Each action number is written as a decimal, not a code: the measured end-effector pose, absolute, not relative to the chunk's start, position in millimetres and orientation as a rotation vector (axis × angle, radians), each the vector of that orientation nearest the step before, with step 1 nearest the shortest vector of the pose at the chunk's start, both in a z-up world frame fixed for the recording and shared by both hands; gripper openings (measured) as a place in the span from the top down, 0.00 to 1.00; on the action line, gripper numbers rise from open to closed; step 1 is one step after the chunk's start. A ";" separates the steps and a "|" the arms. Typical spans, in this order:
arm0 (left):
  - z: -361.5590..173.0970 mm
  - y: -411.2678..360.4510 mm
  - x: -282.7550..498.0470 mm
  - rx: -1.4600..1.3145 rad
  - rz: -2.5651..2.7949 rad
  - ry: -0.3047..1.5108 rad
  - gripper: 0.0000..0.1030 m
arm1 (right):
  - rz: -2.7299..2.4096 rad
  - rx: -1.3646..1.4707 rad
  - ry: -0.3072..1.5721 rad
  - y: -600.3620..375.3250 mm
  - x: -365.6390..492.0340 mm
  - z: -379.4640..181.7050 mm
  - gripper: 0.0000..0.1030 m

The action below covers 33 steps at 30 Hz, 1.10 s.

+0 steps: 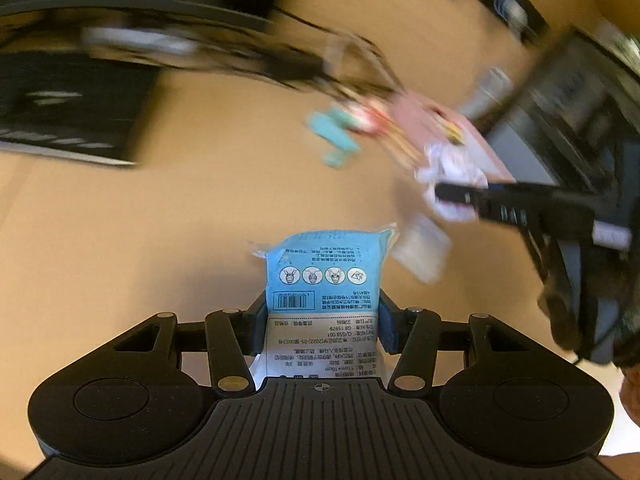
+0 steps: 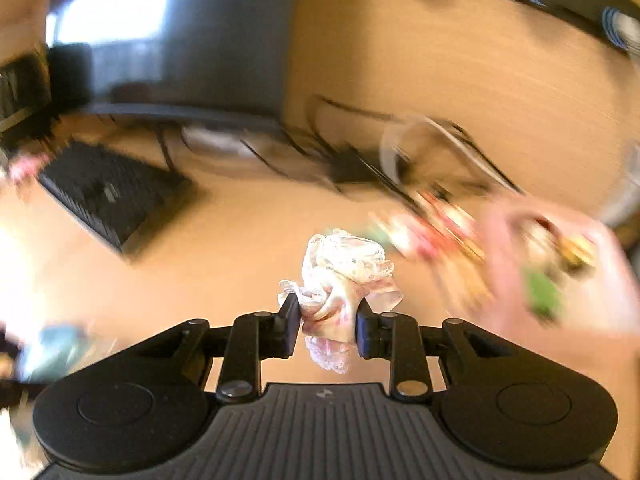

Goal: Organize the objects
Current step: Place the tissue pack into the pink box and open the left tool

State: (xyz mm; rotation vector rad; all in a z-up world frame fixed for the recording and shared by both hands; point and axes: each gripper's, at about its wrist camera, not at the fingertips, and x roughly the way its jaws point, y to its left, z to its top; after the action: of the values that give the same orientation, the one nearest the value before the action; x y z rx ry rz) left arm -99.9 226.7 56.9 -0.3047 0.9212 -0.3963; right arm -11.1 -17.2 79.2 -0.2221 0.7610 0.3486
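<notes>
My left gripper (image 1: 322, 320) is shut on a blue and white printed packet (image 1: 324, 276), held above the wooden desk (image 1: 192, 232). My right gripper (image 2: 328, 320) is shut on a crumpled white and pink wrapper (image 2: 340, 276), also above the desk. In the left wrist view the right gripper (image 1: 452, 196) shows at the right with the wrapper (image 1: 448, 176) in it. A teal object (image 1: 332, 132) and a pink box (image 1: 460, 140) lie blurred on the desk beyond.
A black keyboard (image 2: 104, 196) lies at the left, a dark monitor (image 2: 180, 32) stands behind it, and cables (image 2: 360, 168) run across the desk. A pink box with colourful items (image 2: 552, 264) is blurred at the right. A small white packet (image 1: 424, 252) lies near the blue one.
</notes>
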 end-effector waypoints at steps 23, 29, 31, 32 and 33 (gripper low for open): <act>91.5 -99.3 140.8 -0.219 -0.333 0.646 0.44 | 0.123 -0.091 0.721 -207.3 -60.7 80.9 0.74; 47.9 -121.4 153.0 -0.149 -0.207 0.782 0.41 | 0.200 -0.106 0.736 -222.8 -58.2 66.0 0.74; 44.0 -121.6 146.0 -0.121 -0.215 0.813 0.41 | 0.224 -0.113 0.733 -227.3 -55.5 64.3 0.74; 43.1 -119.6 144.8 -0.133 -0.221 0.832 0.41 | 0.235 -0.110 0.738 -229.8 -52.6 62.8 0.74; 43.6 -116.0 143.1 -0.160 -0.224 0.845 0.41 | 0.245 -0.107 0.743 -231.8 -49.6 61.1 0.74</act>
State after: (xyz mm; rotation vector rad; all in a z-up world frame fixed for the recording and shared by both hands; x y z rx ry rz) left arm 143.1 -116.0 43.6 -0.1602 0.8452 -0.2236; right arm -49.6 -231.8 61.1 -0.1073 0.7434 0.2449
